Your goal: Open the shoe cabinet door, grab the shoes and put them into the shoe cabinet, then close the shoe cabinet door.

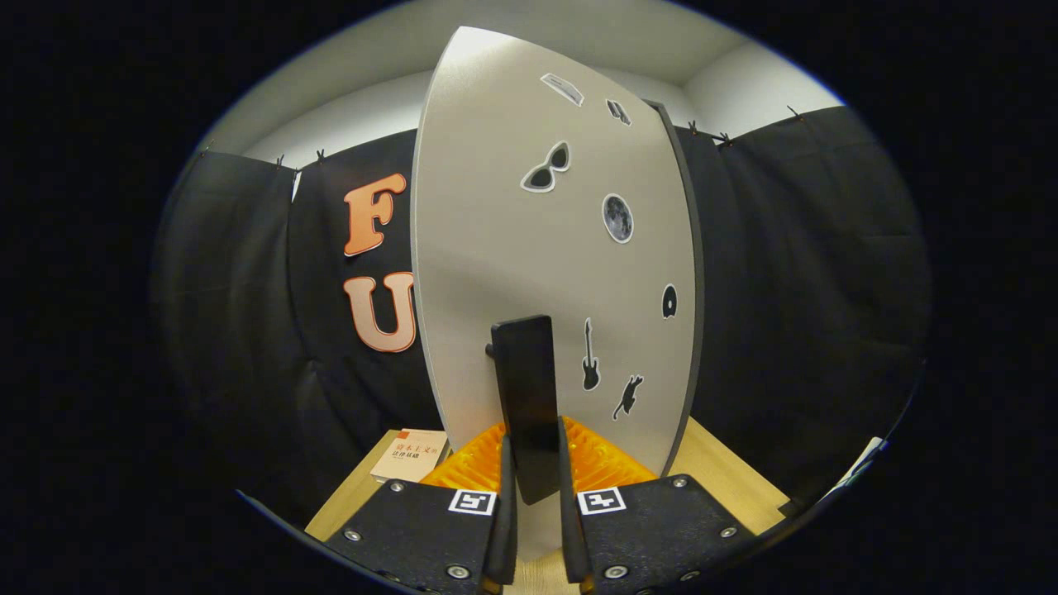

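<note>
Gripper [536, 487] first: my two fingers are pinched in on the door handle [529, 397], a dark upright bar that stands between them, and both fingers look pressed against its lower part. That handle is fixed to the pale shoe cabinet door [512, 248], which rises straight ahead of me, dotted with small stickers [617, 218] and seemingly swung at an angle, its dark edge showing on one side.

My worry is the grip. I hold only the bottom of the handle, so if I pull straight back instead of following the door's arc, the bar could slide out of my fingers or twist in them. A jerk might also rock the cabinet on the wooden table [727, 479].

I am held low and level, pointing squarely at the door, fingers upright on either side of the bar. Beside the door's foot, on the table, lies a book [409, 456]. I see no shoes from here; something orange and ribbed sits just behind my fingers.
</note>
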The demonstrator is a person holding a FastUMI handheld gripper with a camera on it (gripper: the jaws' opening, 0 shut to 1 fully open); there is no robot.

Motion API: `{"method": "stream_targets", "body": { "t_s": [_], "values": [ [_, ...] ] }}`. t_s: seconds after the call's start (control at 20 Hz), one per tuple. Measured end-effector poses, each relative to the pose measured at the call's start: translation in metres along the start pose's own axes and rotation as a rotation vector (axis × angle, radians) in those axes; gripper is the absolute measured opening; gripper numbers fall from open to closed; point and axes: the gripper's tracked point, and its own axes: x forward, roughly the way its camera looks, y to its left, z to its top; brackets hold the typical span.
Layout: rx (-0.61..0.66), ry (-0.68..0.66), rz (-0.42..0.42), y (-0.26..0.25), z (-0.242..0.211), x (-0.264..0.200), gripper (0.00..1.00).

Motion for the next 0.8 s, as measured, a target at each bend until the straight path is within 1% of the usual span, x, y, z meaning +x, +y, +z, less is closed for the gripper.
{"method": "stream_targets", "body": {
  "t_s": [0.55,0.8],
  "values": [
    [0.019,0.007,-0.06,-0.046,-0.003,-0.03,0.21],
    [0.024,0.004,-0.122,-0.071,-0.003,-0.039,0.21]
  ]
}}
